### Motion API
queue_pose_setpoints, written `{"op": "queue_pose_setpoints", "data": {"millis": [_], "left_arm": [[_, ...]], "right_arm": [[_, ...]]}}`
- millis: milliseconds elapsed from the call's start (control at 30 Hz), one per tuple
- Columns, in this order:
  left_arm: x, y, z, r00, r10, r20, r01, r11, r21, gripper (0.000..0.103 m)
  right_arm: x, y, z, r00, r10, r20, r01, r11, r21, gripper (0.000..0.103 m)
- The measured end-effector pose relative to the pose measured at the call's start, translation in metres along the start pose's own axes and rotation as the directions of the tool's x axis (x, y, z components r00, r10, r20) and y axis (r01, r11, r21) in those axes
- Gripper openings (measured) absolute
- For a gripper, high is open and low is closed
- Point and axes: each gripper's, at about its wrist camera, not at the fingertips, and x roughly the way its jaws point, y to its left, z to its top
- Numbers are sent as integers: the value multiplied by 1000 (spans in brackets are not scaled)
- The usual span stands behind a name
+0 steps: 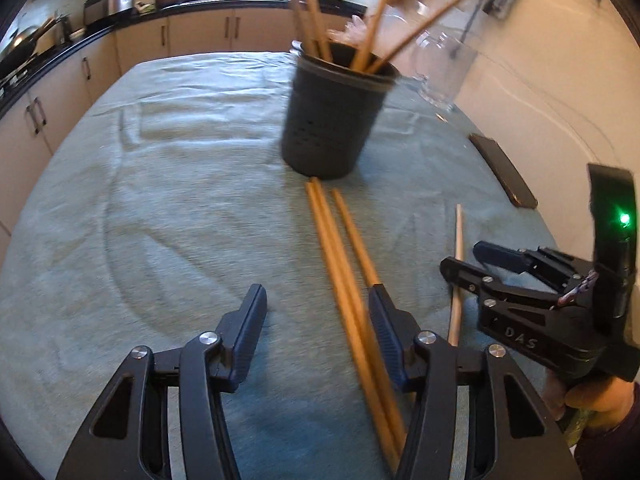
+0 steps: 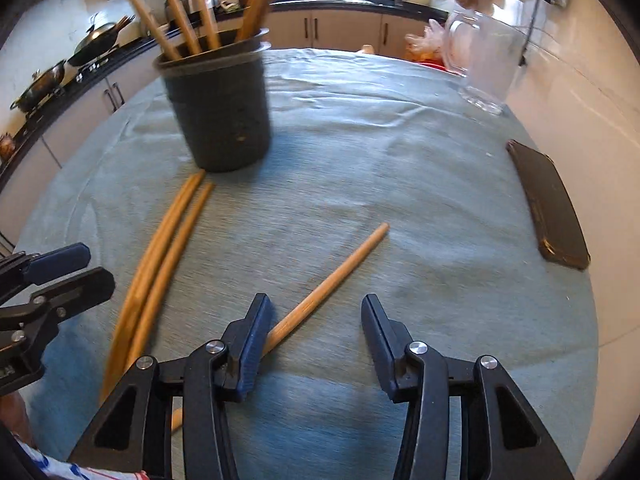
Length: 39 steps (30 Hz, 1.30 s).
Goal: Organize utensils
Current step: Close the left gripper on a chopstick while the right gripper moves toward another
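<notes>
Tilting down, both grippers' parted fingers [image 1: 256,312] hover over chopsticks [image 1: 340,264].

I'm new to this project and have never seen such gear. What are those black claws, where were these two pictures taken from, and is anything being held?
No robot here: a person holds a hand-held gripper in each hand, each with a camera looking along its two fingers. One picture is from the left gripper, which also shows the right gripper beside it; the other is from the right gripper.

On the table's green cloth stand a dark holder full of chopsticks and a glass jug. A dark phone lies flat. Loose chopsticks lie on the cloth: a bunch and a single one.

Both grippers are open and hold nothing; each hovers by the chopsticks.
</notes>
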Motion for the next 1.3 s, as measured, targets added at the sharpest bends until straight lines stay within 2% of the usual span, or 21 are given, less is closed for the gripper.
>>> {"op": "queue_pose_setpoints", "data": {"millis": [100, 300, 500, 533, 567, 700, 733, 767, 833, 933, 1000, 1067, 1167, 1300], "left_arm": [[14, -7, 1, 999, 20, -39, -19, 999, 39, 20], [15, 9, 0, 999, -3, -40, 3, 1000, -9, 17], [13, 5, -2, 995, 92, -42, -88, 993, 82, 16], [13, 6, -2, 994, 95, -50, -91, 992, 85, 14], [13, 8, -1, 993, 99, -61, -94, 992, 84, 14], [14, 17, 8, 989, 102, -105, -96, 993, 61, 11], [14, 19, 11, 987, 116, -111, -109, 992, 66, 10], [14, 21, 12, 985, 132, -110, -125, 989, 76, 9], [14, 21, 13, 979, 173, -106, -161, 980, 115, 7], [11, 25, 7, 976, 191, -108, -175, 974, 141, 7], [7, 29, 3, 977, 179, -116, -164, 978, 128, 7], [2, 34, 0, 981, 141, -130, -128, 986, 103, 7], [2, 38, 0, 983, 114, -147, -100, 990, 97, 7], [4, 33, 1, 980, 131, -149, -116, 987, 107, 7]], "right_arm": [[-3, -7, -5, 1000, 1, 4, -1, 1000, 3, 50], [-4, -5, -8, 1000, 5, 13, -5, 1000, 0, 51], [-2, -3, -8, 1000, 0, 9, 0, 1000, -13, 51], [-3, -4, -8, 1000, -1, -2, 1, 1000, -17, 47], [-4, -4, -8, 1000, -5, -9, 5, 1000, -22, 36], [-10, -16, -8, 999, 20, -43, -20, 1000, -13, 19], [-13, -19, -6, 999, 17, -42, -18, 1000, -22, 6], [-15, -20, -3, 999, -33, -42, 31, 998, -53, 1], [-14, -19, -1, 994, -107, -33, 102, 988, -114, 2], [-10, -20, 1, 997, -41, -67, 31, 988, -152, 2], [-12, -34, 2, 997, -14, -76, 10, 998, -54, 9], [-16, -53, 1, 996, 44, -83, -38, 996, 83, 29], [-18, -63, -4, 993, 88, -83, -74, 984, 162, 30], [-11, -51, -9, 986, 117, -122, -94, 980, 176, 30]]}}
